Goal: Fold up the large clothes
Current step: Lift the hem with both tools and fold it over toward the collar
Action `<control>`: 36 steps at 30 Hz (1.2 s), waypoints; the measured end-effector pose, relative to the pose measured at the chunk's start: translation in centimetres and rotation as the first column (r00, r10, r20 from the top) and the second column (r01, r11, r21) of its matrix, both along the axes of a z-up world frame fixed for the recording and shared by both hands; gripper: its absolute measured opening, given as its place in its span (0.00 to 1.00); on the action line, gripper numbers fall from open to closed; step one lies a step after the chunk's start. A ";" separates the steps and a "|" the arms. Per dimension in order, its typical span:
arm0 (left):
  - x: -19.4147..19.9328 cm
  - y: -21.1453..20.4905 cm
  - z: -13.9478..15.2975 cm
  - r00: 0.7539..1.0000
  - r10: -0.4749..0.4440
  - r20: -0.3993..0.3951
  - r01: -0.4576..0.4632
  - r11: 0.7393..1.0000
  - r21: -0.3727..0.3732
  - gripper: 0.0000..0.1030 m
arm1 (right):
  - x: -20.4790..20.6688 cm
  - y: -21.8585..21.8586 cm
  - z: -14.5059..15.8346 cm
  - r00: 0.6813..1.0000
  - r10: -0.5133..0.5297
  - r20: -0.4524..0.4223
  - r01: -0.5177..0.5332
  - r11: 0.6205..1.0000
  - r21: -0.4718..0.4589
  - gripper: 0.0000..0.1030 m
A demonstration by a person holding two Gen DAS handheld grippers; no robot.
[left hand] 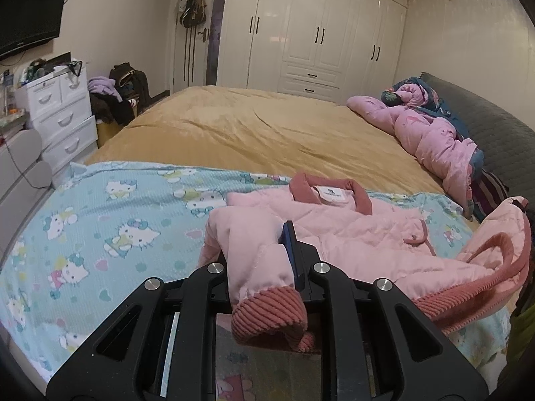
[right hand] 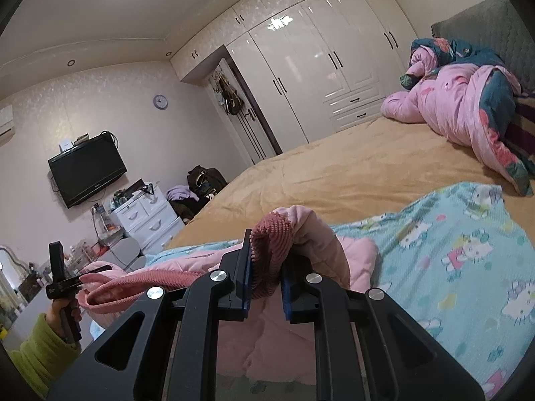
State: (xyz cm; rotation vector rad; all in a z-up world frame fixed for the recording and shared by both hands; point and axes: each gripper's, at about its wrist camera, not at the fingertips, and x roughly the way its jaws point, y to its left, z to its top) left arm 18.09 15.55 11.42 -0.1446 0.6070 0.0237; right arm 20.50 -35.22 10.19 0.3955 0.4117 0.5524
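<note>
Currently, both sleeves are lifted for the inward fold: left gripper (left hand: pixel 267 260) clenched on one ribbed cuff (left hand: pixel 267 314), right gripper (right hand: pixel 265 274) on the other. The pink quilted jacket (left hand: pixel 334 227) lies on the cartoon-print blanket (left hand: pixel 100 217), collar toward 12 o'clock, long axis 12-to-6. Next: probably lay sleeves across the chest.

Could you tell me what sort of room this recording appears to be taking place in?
It looks like a home bedroom: a large bed with a bunched pink duvet near the headboard, a wall of white wardrobes behind it, and a white chest of drawers beside it.
</note>
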 end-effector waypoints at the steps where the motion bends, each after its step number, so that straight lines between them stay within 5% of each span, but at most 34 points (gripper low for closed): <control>1: 0.3 0.1 0.2 1.000 0.000 0.001 0.000 1.000 0.002 0.10 | 0.3 0.0 0.1 1.000 -0.003 0.001 0.003 1.000 -0.002 0.12; 20: 8.7 0.8 -0.1 0.999 0.018 -0.038 -0.016 0.999 0.052 0.11 | 9.9 -0.2 -1.5 0.988 -0.098 -0.118 0.099 0.995 0.002 0.12; 36: 13.1 1.5 -5.7 0.992 0.072 -0.101 -0.069 0.997 0.033 0.13 | 16.8 1.8 -7.3 0.948 -0.159 -0.277 0.150 0.987 -0.051 0.12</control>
